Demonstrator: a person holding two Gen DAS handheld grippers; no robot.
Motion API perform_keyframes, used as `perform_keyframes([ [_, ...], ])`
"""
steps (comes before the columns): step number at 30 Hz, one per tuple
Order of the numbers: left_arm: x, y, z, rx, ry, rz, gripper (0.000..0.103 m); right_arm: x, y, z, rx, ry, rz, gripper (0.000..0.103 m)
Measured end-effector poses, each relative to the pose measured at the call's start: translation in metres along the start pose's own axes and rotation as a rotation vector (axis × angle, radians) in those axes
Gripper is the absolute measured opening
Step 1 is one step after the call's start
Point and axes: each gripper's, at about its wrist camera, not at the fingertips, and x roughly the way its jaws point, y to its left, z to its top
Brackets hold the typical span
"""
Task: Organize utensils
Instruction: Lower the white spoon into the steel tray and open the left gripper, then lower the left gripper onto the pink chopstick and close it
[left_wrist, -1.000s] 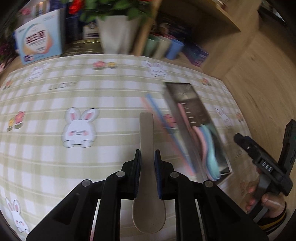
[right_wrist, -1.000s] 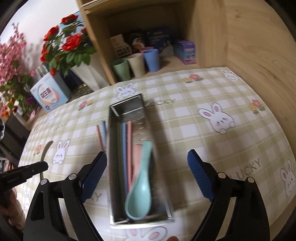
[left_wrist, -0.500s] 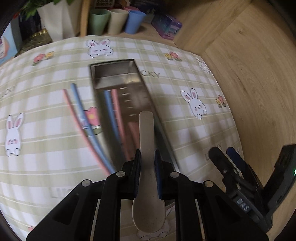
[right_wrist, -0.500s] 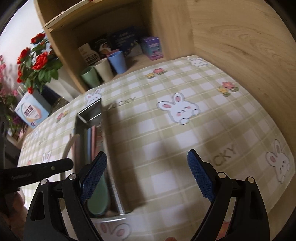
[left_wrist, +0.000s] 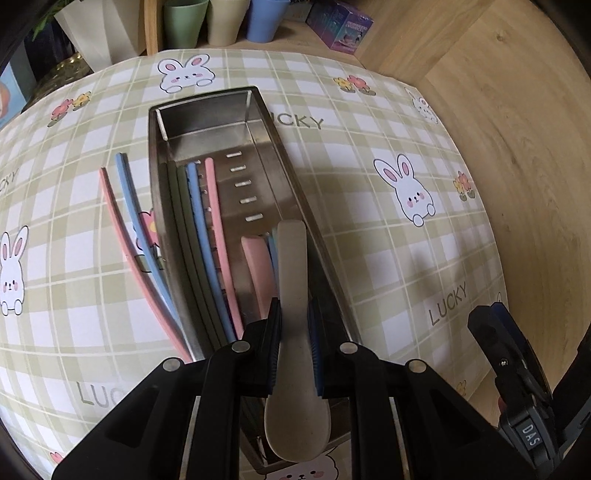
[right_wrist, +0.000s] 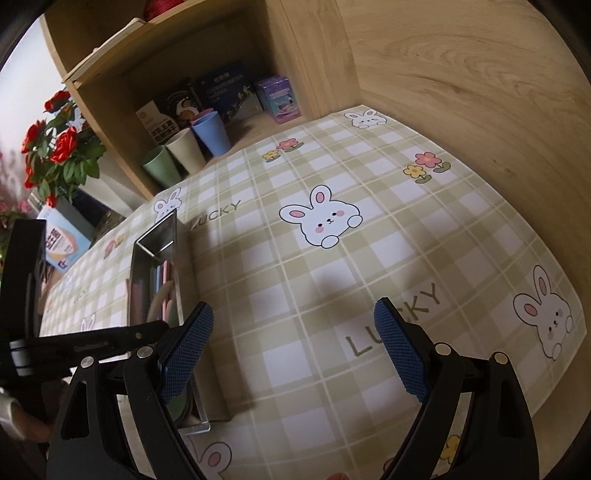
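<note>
While pinching the beige spoon (left_wrist: 295, 332) by its neck in the left gripper (left_wrist: 294, 347), handle out over the steel tray (left_wrist: 207, 110) ready for dropping beside spoons inside; right gripper (right_wrist: 291, 354) spread, empty, clear.

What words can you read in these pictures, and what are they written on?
"LUCKY": printed several times on the checked tablecloth, partly cut off beside the metal tray.
"DAS": on a small label on the right gripper, seen from the left wrist.
Boxes on the shelf and the blue-and-white box by the flowers: print too small or blurred to read.
</note>
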Motion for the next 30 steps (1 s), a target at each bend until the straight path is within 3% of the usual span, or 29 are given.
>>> perform_keyframes([
  [10, -0.007, -0.002, -0.001, 0.038, -0.018, -0.040, 0.018, -0.004, 0.007, -0.001, -0.005, 0.008, 0.017, 0.086],
  [14, -0.031, 0.013, 0.001, 0.051, -0.078, -0.084, 0.020, -0.008, 0.013, -0.002, -0.021, 0.005, 0.016, 0.086],
  [17, -0.061, 0.040, 0.004, 0.042, -0.186, -0.130, 0.020, -0.008, 0.017, -0.004, -0.018, 0.009, 0.006, 0.086],
  [21, -0.080, 0.081, 0.007, -0.001, -0.252, -0.101, 0.020, -0.002, 0.018, -0.005, 0.023, 0.015, -0.014, 0.086],
  [30, -0.035, 0.118, 0.001, -0.048, -0.144, -0.031, 0.020, 0.008, 0.035, -0.010, -0.001, 0.033, -0.002, 0.086],
])
